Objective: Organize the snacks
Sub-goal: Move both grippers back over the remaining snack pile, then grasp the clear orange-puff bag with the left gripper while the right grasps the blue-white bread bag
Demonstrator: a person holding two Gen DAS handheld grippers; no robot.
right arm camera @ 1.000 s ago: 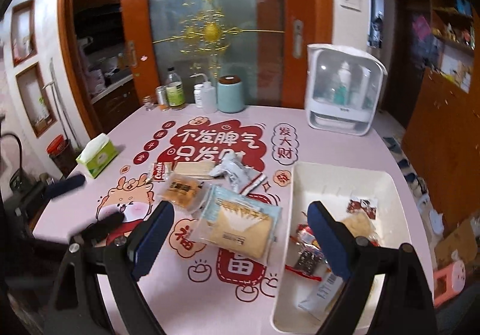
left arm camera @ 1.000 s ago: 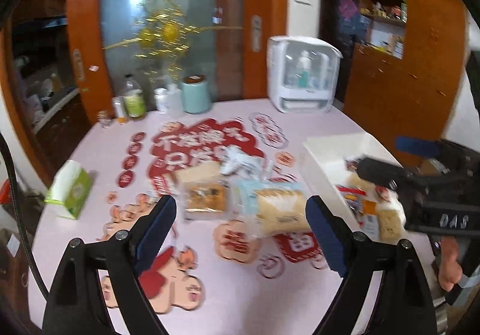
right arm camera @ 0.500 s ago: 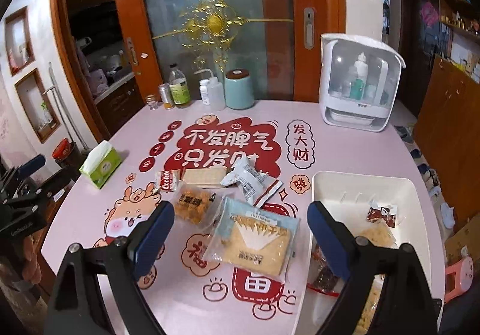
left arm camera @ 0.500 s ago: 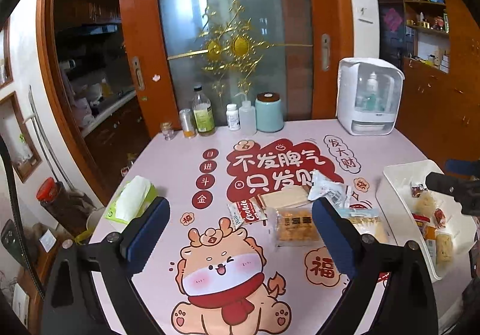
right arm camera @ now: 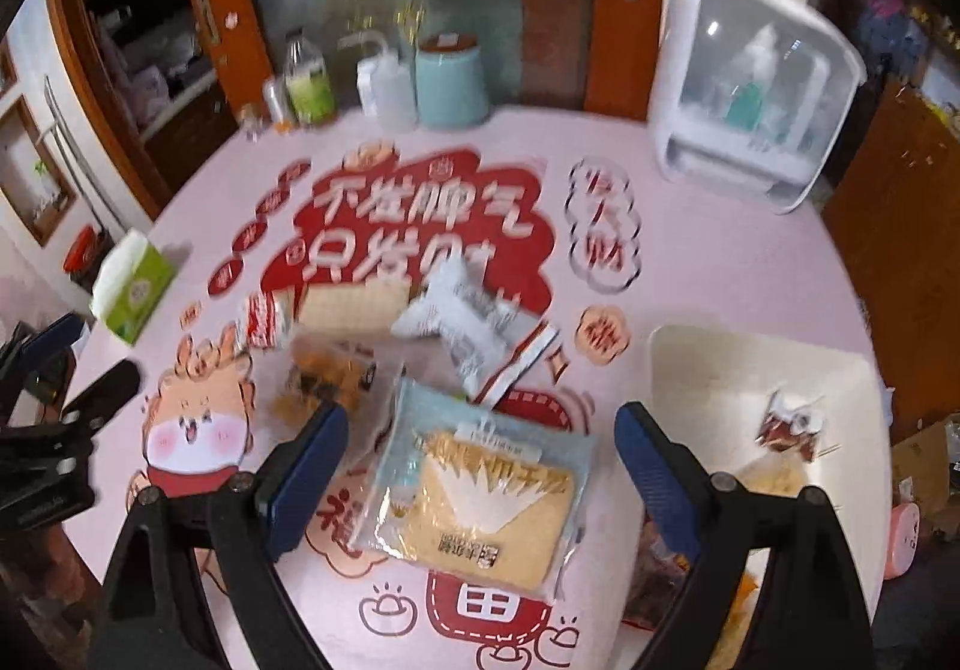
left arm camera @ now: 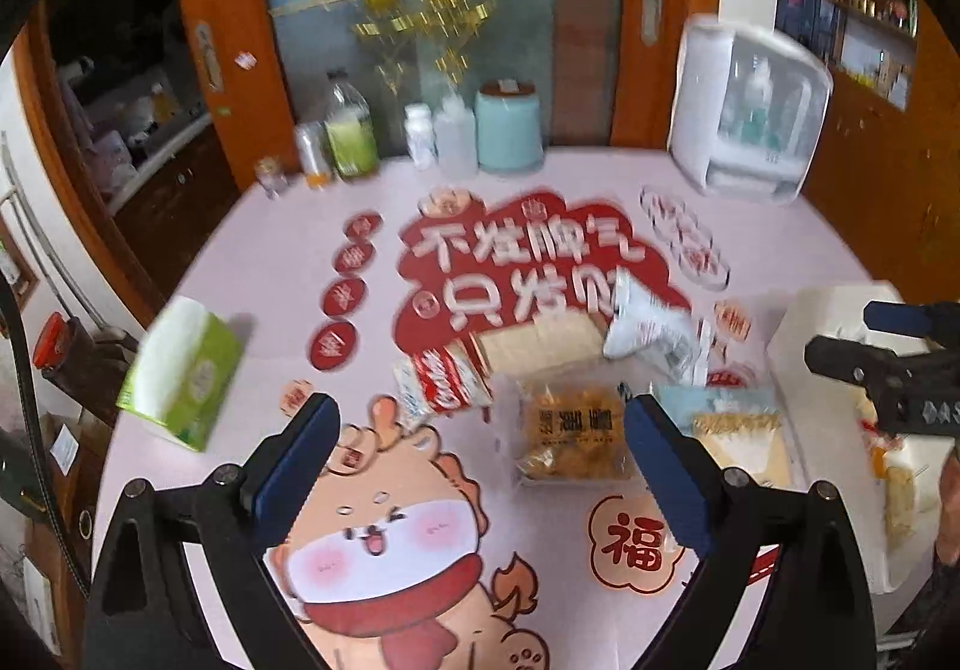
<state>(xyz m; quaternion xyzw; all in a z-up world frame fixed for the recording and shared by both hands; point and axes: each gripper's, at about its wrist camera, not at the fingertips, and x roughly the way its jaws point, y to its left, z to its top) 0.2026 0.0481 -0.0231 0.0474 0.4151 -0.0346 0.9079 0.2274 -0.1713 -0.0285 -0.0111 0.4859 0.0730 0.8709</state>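
Observation:
Several snack packets lie in the middle of the pink round table. A clear pack of golden cakes [left arm camera: 570, 430] sits just inside the right finger of my left gripper [left arm camera: 480, 454], which hovers open and empty above the dragon print. Behind the cakes lie a red-white packet [left arm camera: 441, 379], a beige cracker pack [left arm camera: 540, 343] and a white wrapper [left arm camera: 654, 331]. My right gripper [right arm camera: 480, 466] is open above a light blue bag of crackers [right arm camera: 486, 496], not touching it. A white tray [right arm camera: 720, 370] to the right holds a small red packet [right arm camera: 792, 424] and other snacks.
A green tissue box [left arm camera: 180, 376] stands near the table's left edge. Bottles [left arm camera: 351, 130], a teal canister [left arm camera: 509, 127] and a white box with a clear door [left arm camera: 750, 112] line the far edge. A wooden cabinet [right arm camera: 900, 178] stands to the right of the table.
Both grippers have come down closer to the snacks. The left one swung away to the left, then back toward the cakes. The right one now hangs over the light blue bag.

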